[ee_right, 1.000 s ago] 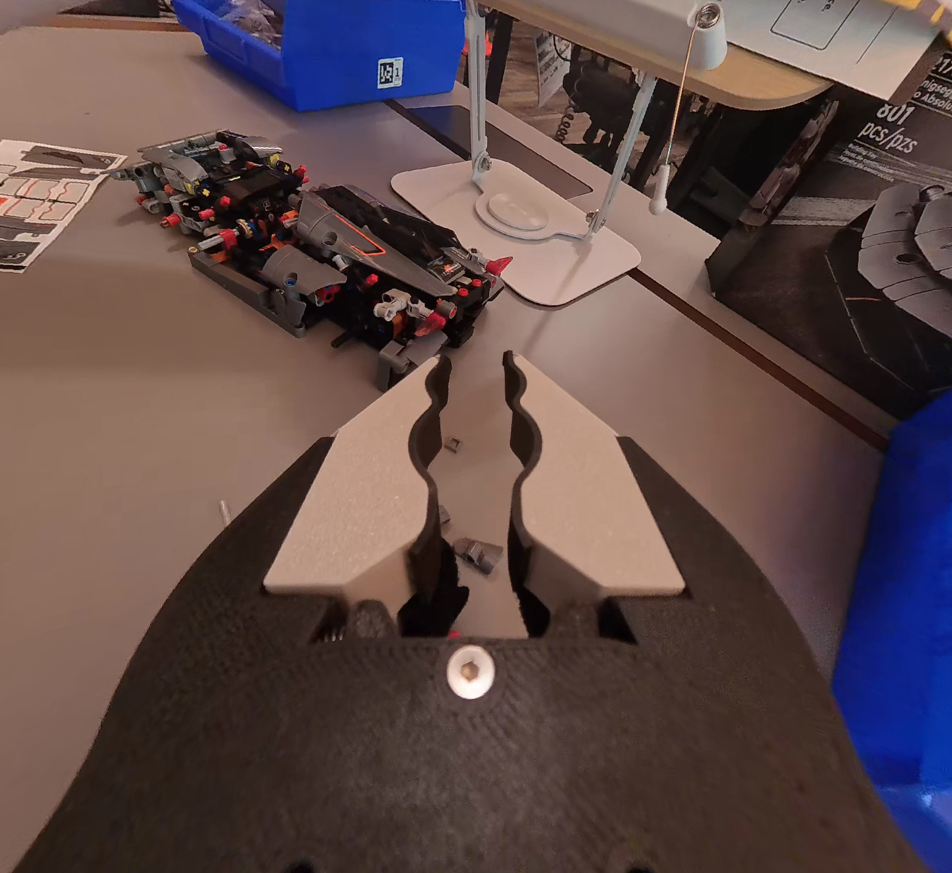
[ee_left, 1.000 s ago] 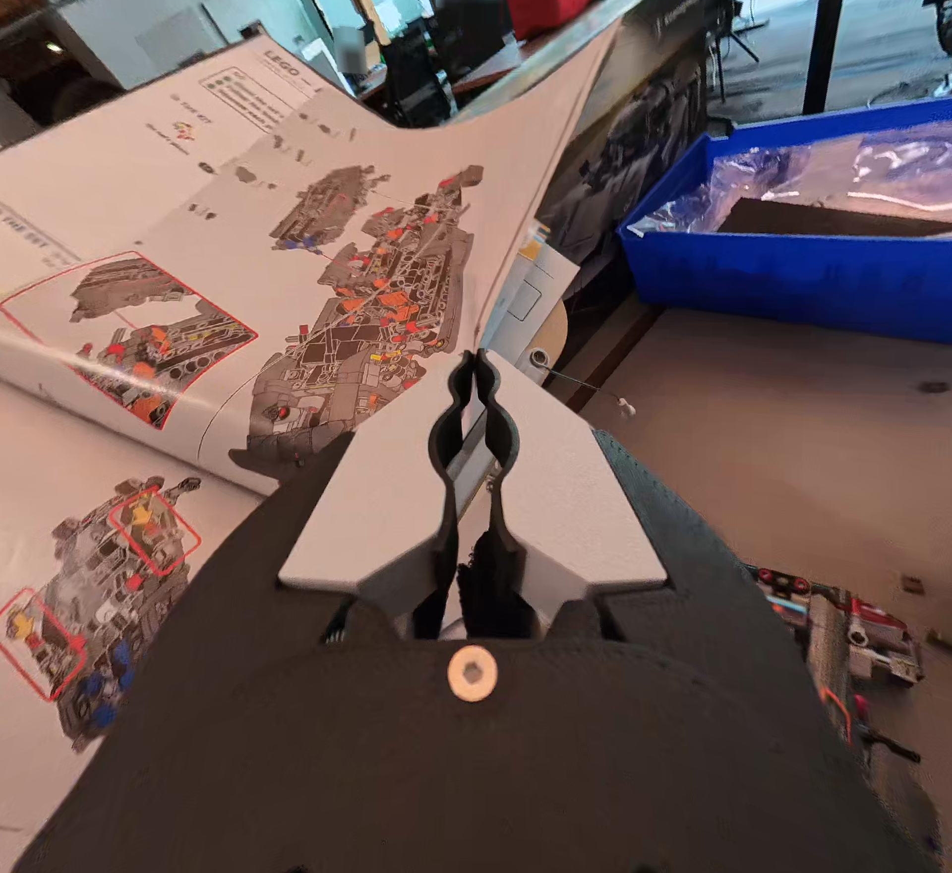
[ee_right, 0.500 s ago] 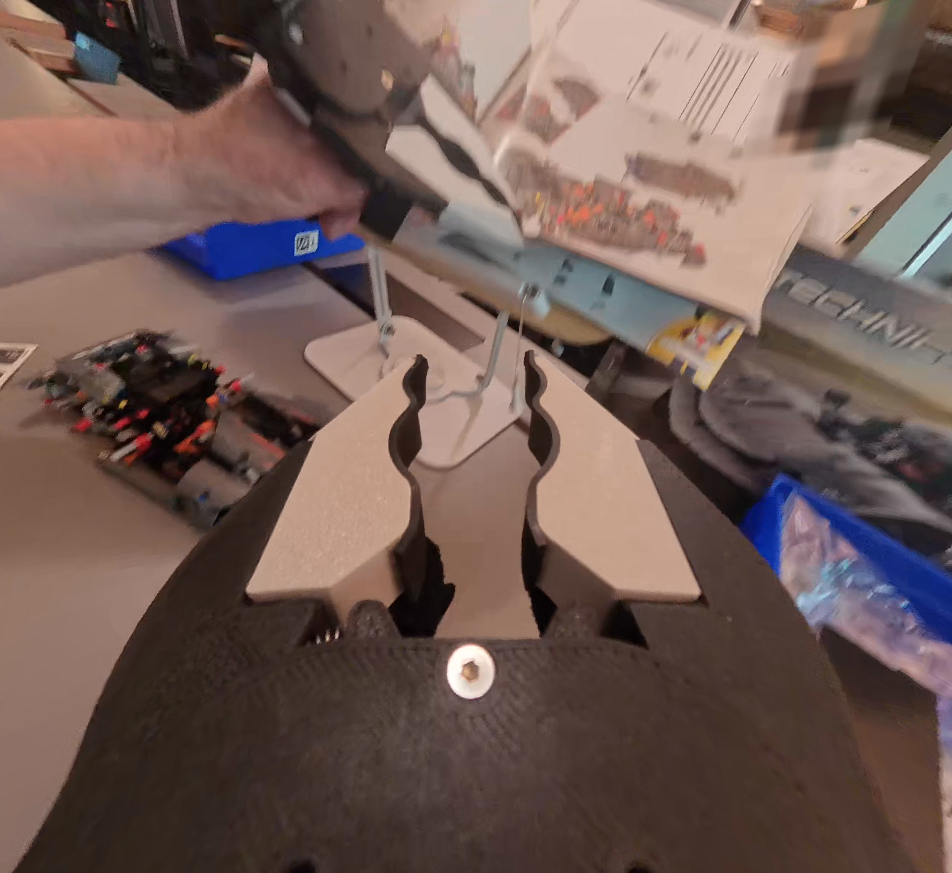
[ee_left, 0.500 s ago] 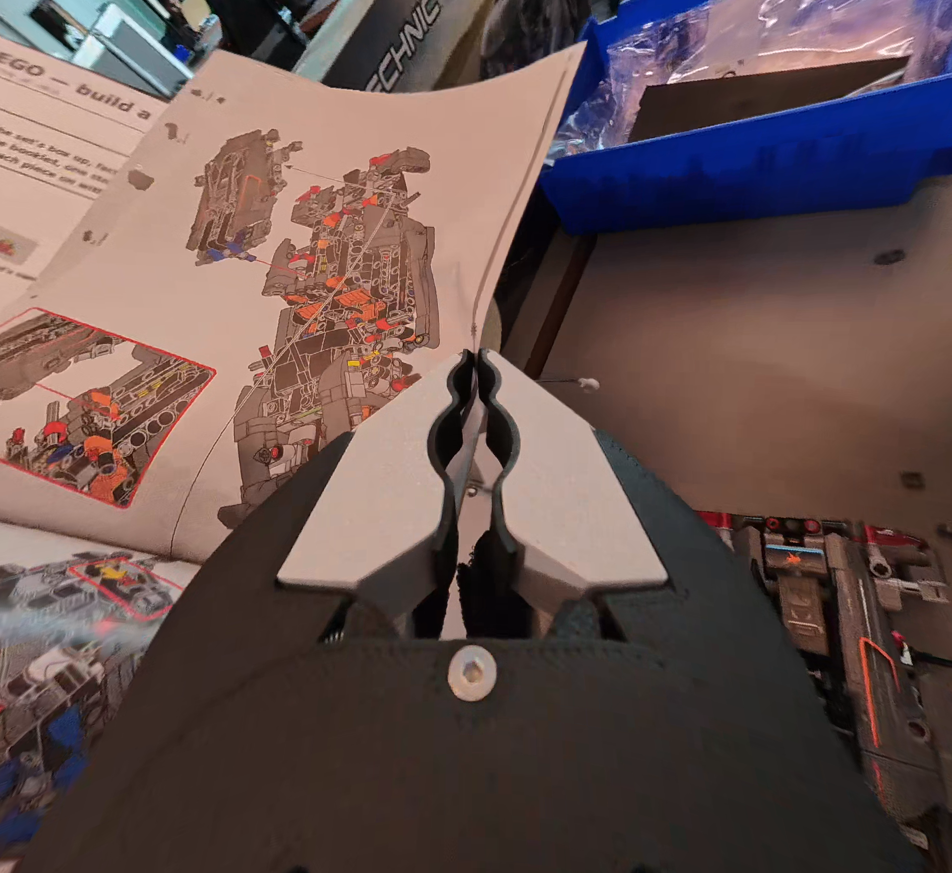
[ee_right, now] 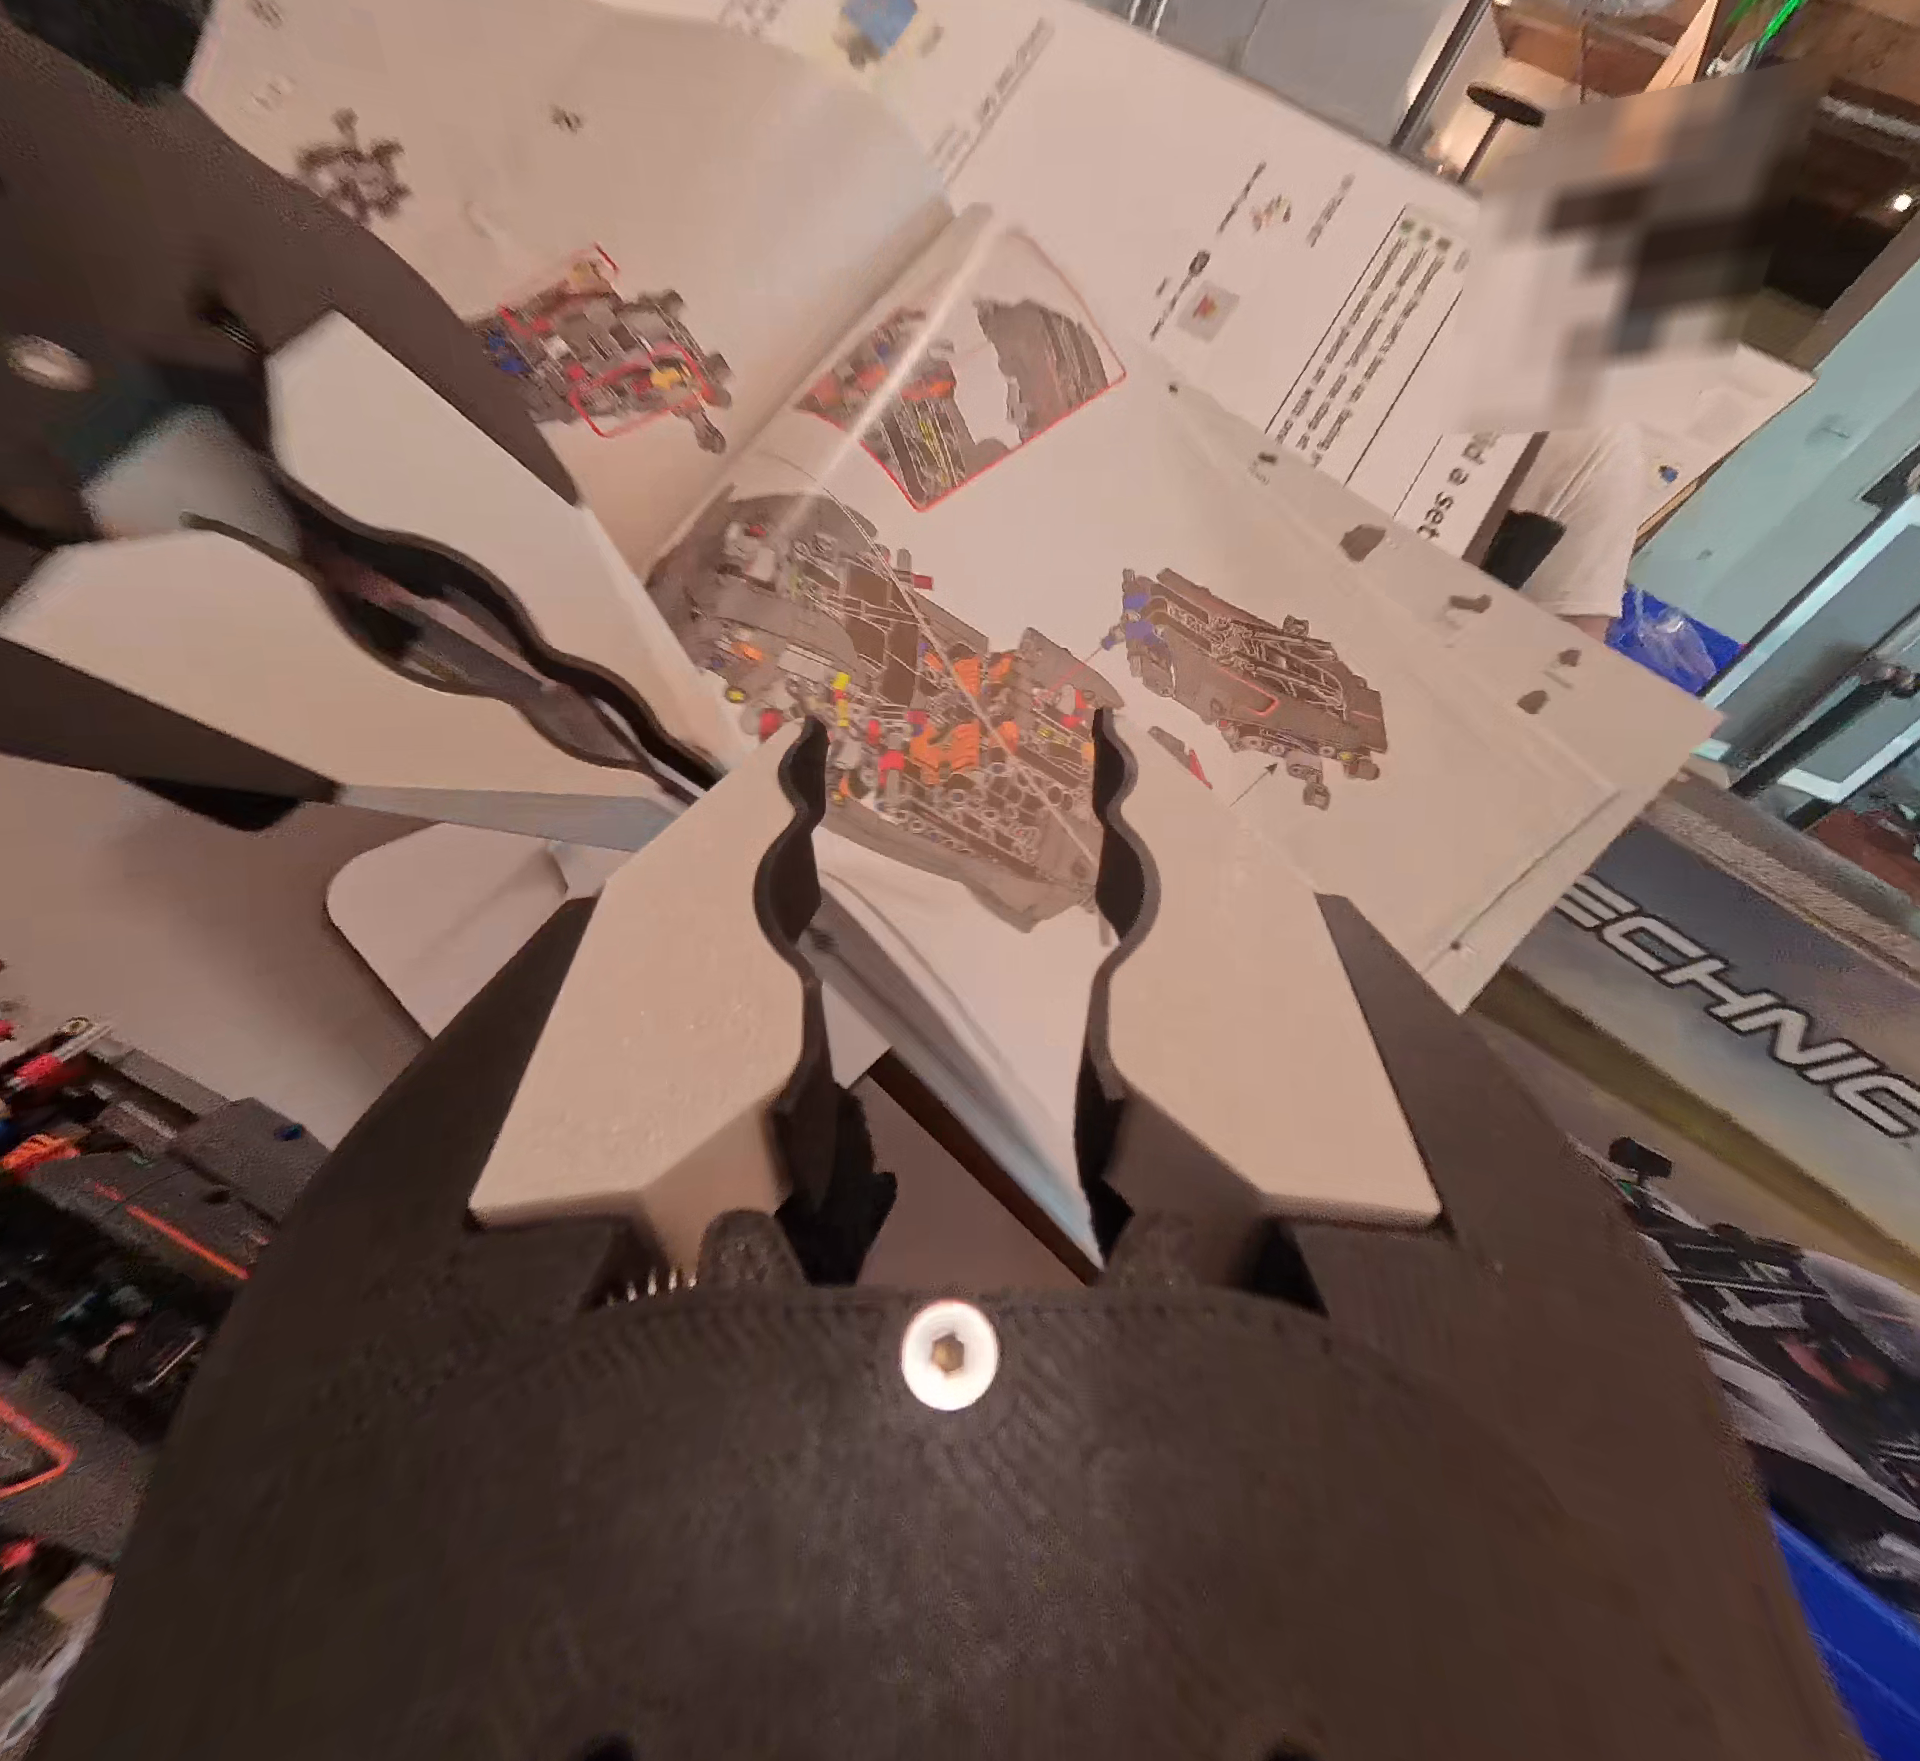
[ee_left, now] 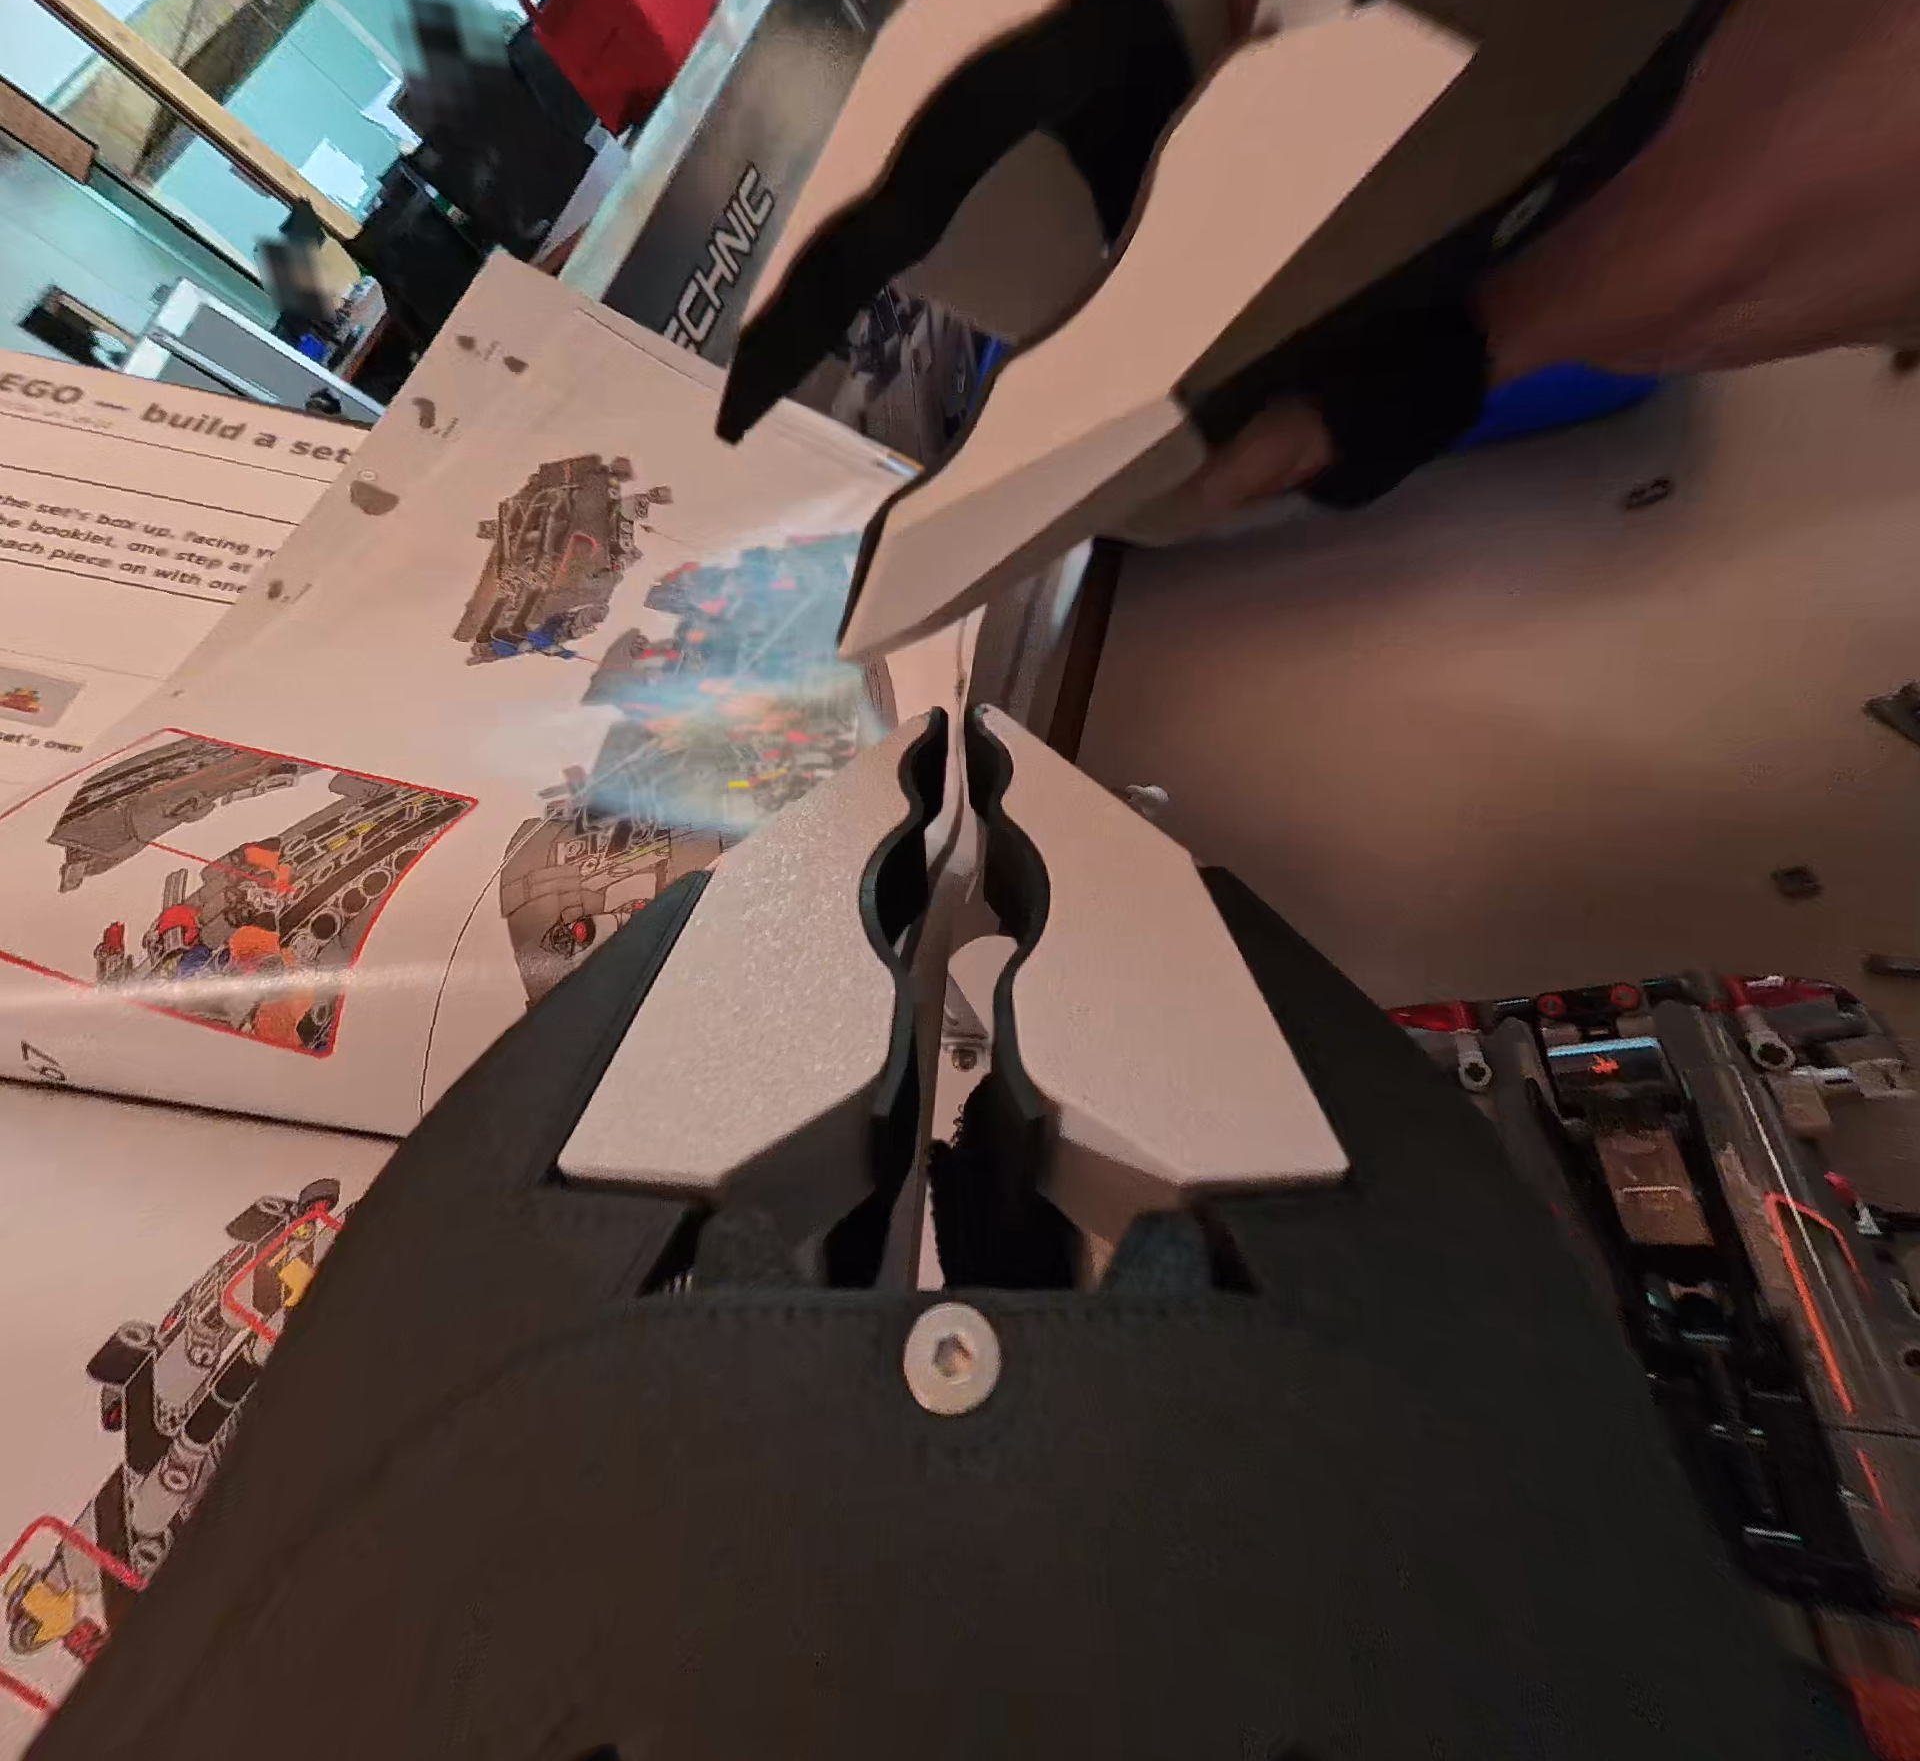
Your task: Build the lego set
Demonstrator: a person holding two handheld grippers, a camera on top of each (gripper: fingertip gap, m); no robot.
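The open instruction booklet point(ee_left: 416, 672) rests on a stand, its right page curling up. My left gripper point(ee_left: 956, 719) is shut on that page's lower edge; it also shows at the left of the right wrist view point(ee_right: 696, 781). My right gripper point(ee_right: 953, 724) is open, its fingers on either side of the booklet's point(ee_right: 1195, 568) lower edge without pinching it. It appears above the page in the left wrist view point(ee_left: 790, 537). The partly built dark lego model point(ee_left: 1714, 1192) lies on the table below, and also shows in the right wrist view point(ee_right: 125, 1223).
The set's dark box point(ee_left: 748, 184) stands behind the booklet and shows in the right wrist view point(ee_right: 1714, 1015). The stand's white base point(ee_right: 436, 911) sits on the grey table point(ee_left: 1455, 724). A blue bin point(ee_right: 1849, 1607) is at the right. A hand point(ee_left: 1714, 205) holds the right gripper. Both grippers' tips are roughly 20 cm from the partly built dark lego model point(ee_left: 1714, 1192). Seen from the right wrist view point(ee_right: 138, 1396) as well.
My right gripper has swung up from the table to the booklet and opened wider around its lower edge. My left gripper stays shut on the page, which has come lower.
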